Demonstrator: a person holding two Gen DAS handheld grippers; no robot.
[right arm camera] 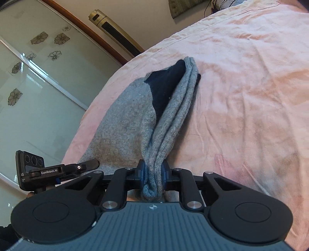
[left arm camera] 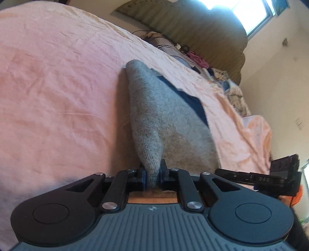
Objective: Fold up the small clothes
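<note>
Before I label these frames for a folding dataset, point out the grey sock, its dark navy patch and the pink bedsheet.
grey sock [left arm camera: 154, 123]: left wrist view, middle of knit body.
dark navy patch [right arm camera: 166, 86]: right wrist view, middle of dark panel.
pink bedsheet [left arm camera: 58, 96]: left wrist view, bare stretch left of sock.

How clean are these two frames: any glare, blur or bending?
Left wrist view: the window is blown out white, the sock is slightly soft at its right edge, and the bed bulges from fisheye. Right wrist view: even light, sharp sock, wardrobe door lines bowed.
</note>
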